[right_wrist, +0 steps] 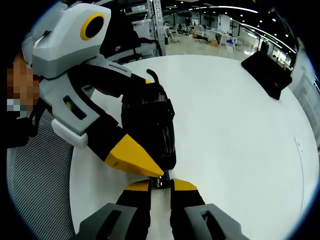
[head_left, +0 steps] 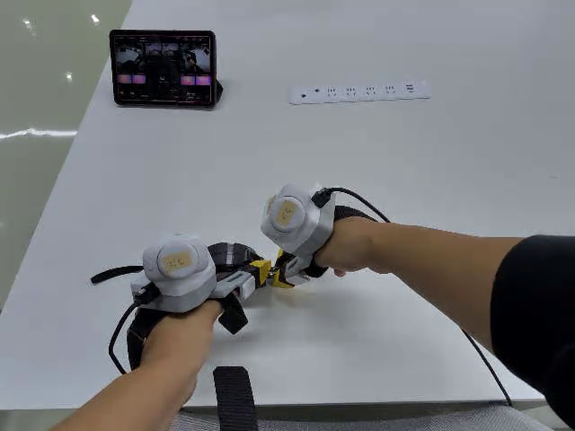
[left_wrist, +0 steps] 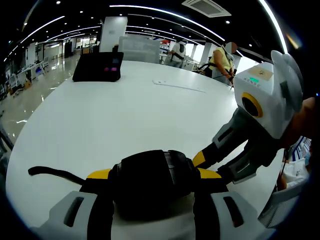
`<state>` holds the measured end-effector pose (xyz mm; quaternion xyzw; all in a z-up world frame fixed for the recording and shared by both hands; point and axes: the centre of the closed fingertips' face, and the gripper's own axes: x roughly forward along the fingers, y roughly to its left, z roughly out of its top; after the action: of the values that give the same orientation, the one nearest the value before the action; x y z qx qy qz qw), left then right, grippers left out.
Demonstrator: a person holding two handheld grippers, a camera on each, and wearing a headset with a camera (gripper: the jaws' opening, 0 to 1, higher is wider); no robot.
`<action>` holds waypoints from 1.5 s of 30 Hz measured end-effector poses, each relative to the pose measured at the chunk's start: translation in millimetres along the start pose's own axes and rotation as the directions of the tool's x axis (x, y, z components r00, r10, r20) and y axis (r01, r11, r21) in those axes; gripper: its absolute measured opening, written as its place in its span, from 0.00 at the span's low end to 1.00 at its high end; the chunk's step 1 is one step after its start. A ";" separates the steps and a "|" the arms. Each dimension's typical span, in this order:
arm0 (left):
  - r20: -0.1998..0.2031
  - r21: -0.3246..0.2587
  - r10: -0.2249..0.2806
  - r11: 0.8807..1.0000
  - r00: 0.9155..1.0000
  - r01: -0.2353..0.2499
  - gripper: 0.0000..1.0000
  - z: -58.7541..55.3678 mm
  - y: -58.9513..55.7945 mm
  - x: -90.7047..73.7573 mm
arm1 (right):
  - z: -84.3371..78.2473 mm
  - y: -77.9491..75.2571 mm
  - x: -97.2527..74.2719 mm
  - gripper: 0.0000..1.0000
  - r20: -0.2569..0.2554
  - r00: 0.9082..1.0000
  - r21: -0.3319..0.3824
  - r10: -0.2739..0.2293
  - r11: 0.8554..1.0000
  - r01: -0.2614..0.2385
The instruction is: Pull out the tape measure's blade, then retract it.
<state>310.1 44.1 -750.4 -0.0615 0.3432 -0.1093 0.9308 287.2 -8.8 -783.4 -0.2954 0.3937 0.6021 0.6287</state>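
Open-plan office, glossy floor, ceiling strip lights. Work happens on a broad white table (head_left: 377, 153).

- Black round hard-cased tape measure (head_left: 235, 256) sits near the table's front edge, case clamped across its flanks by the left gripper (head_left: 254, 270).
- Right gripper (right_wrist: 161, 184): jaws pinched together on the blade (right_wrist: 161, 179) tip, right at the case mouth. Hardly any blade is out.
- Handling, my guess: case rigid, compact, some heft, grippy enough. Blade thin and springy, likely to snap back, so best held by its end hook while the case is braced.
- Black strap (left_wrist: 50, 174) trails off the case.
- Count: one tape measure, two grippers, one black tablet (head_left: 163, 67), one white power strip (head_left: 359, 92).
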 end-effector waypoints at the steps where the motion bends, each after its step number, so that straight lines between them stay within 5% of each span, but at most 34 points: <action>1: 0.001 0.000 0.000 1.000 1.000 0.000 0.60 0.0 0.0 -0.1 | 0.3 0.0 0.2 0.10 0.001 1.000 0.001 0.000 1.000 0.000; 37: 0.012 0.013 0.003 1.000 1.000 -0.003 0.62 -0.1 0.3 0.1 | 5.9 1.6 3.2 0.12 0.008 1.000 -0.036 -0.006 0.999 0.006; 45: -0.025 0.004 0.005 1.000 1.000 -0.005 0.63 -0.5 -0.7 0.3 | 6.4 1.0 3.4 0.12 0.003 1.000 -0.067 -0.023 0.997 0.024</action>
<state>309.9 43.3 -750.8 -0.0574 0.3548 -0.1085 0.9268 286.9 -1.5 -782.9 -0.3201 0.3690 0.6079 0.6259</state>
